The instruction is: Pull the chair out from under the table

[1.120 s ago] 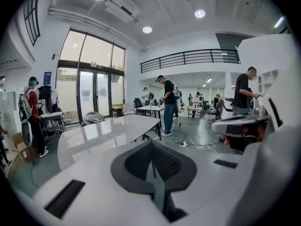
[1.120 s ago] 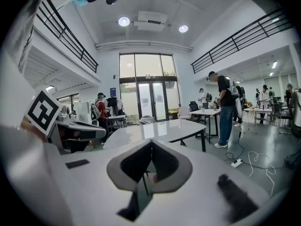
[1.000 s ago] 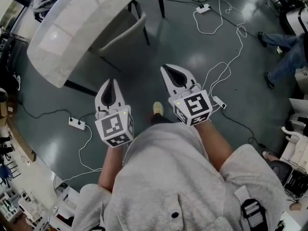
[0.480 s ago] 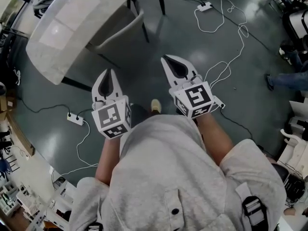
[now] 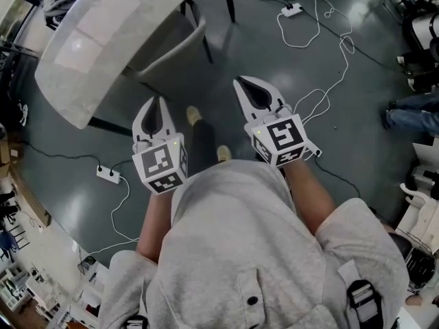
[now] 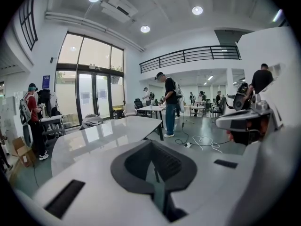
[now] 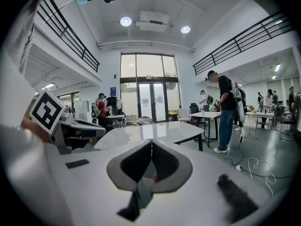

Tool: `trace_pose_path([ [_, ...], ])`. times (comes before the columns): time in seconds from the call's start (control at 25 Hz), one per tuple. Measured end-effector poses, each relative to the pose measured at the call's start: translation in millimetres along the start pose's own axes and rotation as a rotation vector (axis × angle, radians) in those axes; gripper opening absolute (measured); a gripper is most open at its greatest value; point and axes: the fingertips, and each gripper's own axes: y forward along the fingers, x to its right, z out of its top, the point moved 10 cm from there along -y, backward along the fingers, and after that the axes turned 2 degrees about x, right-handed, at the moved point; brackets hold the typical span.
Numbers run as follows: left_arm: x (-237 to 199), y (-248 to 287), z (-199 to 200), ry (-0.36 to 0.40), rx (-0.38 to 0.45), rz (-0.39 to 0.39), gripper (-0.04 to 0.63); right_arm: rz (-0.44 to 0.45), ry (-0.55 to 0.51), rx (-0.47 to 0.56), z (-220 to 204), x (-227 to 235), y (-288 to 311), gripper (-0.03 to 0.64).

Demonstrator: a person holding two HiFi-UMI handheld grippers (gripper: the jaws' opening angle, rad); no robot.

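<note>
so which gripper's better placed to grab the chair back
Probably left. The left gripper has its shut fingers pointing at the chair back just ahead; the right gripper sits farther off, beside the chair's end.

Chair (image 5: pixel 175 46) under table (image 5: pixel 96 40), left gripper (image 5: pixel 155 101) and right gripper (image 5: pixel 241 82) side by side before it

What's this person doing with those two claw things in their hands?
A person holds a two-jaw gripper in each hand, facing a white table with a chair tucked under it. The left gripper and right gripper are both shut and empty, pointing toward the chair but short of it. The chair is not yet pulled out.
</note>
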Motion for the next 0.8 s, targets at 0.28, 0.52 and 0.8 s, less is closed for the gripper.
trace_pose_path([
  [0.28,-22.6,52.6,1.6,-0.013,-0.044,-0.015,0.012,0.003,-0.010,-0.036,4.0,16.7,51.7,0.025],
  [0.52,-30.8,96.8,13.1,-0.024,-0.089,-0.011,0.012,0.034,-0.014,-0.076,16.6,43.0,94.9,0.025],
  [0.8,-37.5,133.9,25.7,-0.013,-0.147,-0.019,0.012,0.059,-0.029,-0.115,28.2,63.5,131.9,0.025],
])
